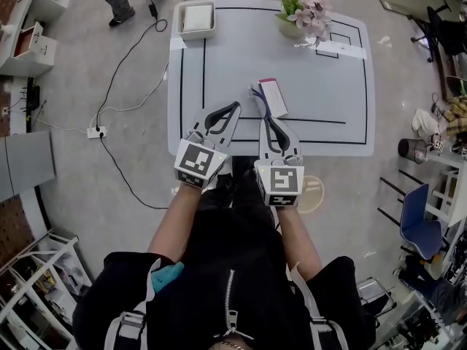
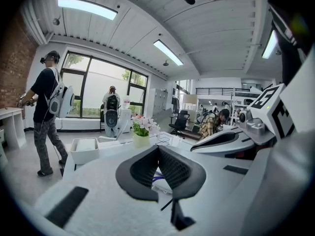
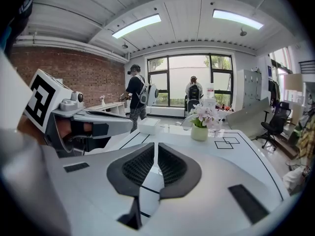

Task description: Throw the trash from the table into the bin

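A flat white packet with purple and pink edges [image 1: 270, 97] lies on the white table [image 1: 314, 86], near its front middle. My left gripper [image 1: 233, 106] is shut with nothing in it, its tip just left of the packet's near end. In the left gripper view the packet [image 2: 160, 179] shows below the closed jaws [image 2: 158, 147]. My right gripper [image 1: 265, 119] is also shut and holds nothing, its tip at the packet's near edge. In the right gripper view its jaws [image 3: 156, 145] hang over bare table with a black line.
A white square tray [image 1: 197, 18] stands at the table's far left corner, a pot of pink flowers [image 1: 303, 13] at the far right. Cables and a power strip [image 1: 97, 131] lie on the floor to the left. People stand beyond the table. A dark cylindrical container [image 1: 413, 150] sits at the right.
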Demonstrator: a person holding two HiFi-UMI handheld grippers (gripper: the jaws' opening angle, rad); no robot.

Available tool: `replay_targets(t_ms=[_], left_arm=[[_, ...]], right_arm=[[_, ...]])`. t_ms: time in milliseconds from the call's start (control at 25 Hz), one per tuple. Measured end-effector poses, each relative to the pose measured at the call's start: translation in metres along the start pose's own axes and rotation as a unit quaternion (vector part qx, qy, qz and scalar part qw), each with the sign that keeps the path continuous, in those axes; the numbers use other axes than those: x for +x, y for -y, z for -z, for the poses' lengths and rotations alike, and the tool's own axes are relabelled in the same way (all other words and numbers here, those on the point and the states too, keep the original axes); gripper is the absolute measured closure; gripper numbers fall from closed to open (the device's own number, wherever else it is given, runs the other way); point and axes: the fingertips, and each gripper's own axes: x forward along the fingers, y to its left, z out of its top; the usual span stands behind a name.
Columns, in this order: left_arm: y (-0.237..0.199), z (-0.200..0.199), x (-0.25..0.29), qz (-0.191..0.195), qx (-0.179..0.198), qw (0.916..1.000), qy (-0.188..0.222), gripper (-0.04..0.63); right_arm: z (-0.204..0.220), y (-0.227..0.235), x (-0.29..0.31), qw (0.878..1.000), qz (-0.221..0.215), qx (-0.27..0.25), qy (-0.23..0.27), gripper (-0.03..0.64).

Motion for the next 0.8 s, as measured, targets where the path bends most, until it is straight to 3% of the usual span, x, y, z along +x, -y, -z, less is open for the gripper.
replay_targets(t_ms=[520,800], left_arm=[[-0.006,0.028,-0.006,-0.017,-0.008,0.9993,-0.033,0.591],[-0.002,0.047,-0.013,-0.019,-0.016,0.9985,-0.049,0.591]], right_arm=[[0.029,0.011,0.028,1.000,-0.013,-0.001,-0.019,0.603],[0.053,0.018,0.043,0.999,-0.019,-0.016,-0.043,0.531]])
